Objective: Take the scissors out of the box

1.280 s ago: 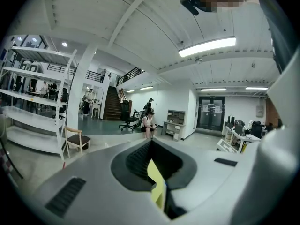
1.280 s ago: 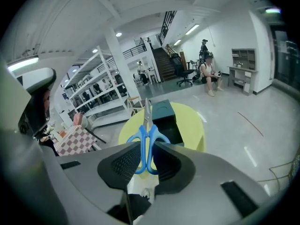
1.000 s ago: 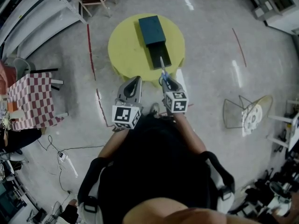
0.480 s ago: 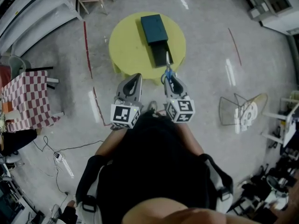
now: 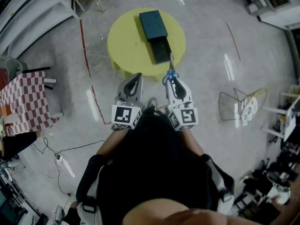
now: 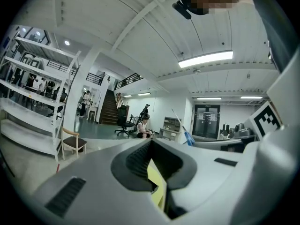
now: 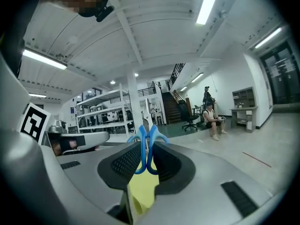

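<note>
- left gripper [image 5: 135, 77], at 9 o'clock of its twin: jaws together, empty;
- right gripper [image 5: 171, 79]: jaws clamp the blue-handled scissors [image 5: 170, 65], blades toward 12 o'clock;
- box [image 5: 153, 25] at 11 o'clock beyond, on the yellow table [image 5: 126, 46].

place: big open lab or workshop hall | floor: polished concrete [image 5: 211, 55], loose cables [image 5: 58, 157] trailing across it | ceiling: high, white, strip lights [image 6: 205, 59] | fittings: tall metal shelving [image 6: 28, 102], staircase [image 6: 108, 108] to a railed upper level, office chairs [image 6: 123, 122], glass doors [image 6: 206, 121] | people: one person [image 6: 143, 125] seated far off
</note>
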`<state>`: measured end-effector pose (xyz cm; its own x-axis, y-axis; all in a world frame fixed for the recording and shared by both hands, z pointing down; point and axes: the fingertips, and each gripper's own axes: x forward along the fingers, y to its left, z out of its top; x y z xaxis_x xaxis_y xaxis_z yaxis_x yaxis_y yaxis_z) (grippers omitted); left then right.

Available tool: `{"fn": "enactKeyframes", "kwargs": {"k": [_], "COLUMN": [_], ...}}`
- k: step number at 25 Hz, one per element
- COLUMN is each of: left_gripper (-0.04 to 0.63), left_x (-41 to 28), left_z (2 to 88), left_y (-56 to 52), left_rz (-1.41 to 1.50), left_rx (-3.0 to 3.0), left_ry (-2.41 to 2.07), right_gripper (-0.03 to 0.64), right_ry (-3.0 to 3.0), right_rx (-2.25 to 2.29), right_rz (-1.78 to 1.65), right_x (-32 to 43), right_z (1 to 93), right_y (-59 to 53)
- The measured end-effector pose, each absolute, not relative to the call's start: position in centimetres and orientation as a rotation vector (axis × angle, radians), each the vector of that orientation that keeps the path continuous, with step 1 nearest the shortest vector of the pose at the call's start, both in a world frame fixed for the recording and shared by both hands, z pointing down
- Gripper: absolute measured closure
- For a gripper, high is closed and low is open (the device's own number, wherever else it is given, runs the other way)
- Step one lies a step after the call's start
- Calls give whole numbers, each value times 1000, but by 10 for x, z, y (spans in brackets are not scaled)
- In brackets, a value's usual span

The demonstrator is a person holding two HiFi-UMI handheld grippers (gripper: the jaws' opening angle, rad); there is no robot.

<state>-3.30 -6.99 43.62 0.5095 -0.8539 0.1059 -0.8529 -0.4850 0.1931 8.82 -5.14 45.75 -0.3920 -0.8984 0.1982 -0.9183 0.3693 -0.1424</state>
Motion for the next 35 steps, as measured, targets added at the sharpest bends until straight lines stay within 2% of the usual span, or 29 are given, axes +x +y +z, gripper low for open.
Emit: {"fn": "enactKeyframes", "kwargs": {"k": [35], "left_gripper": [598], "left_x": [-27], "left_z": [450], "left_y": [-67], "left_rz": [53], "left_rx": [2587], "left_ry": [-1372], "right_gripper": [534], "right_ry": [-2501], "right_rx": [1682], "right_rz": [290], "right_x": [81], "right_z": [461], "right_y": [-43]}}
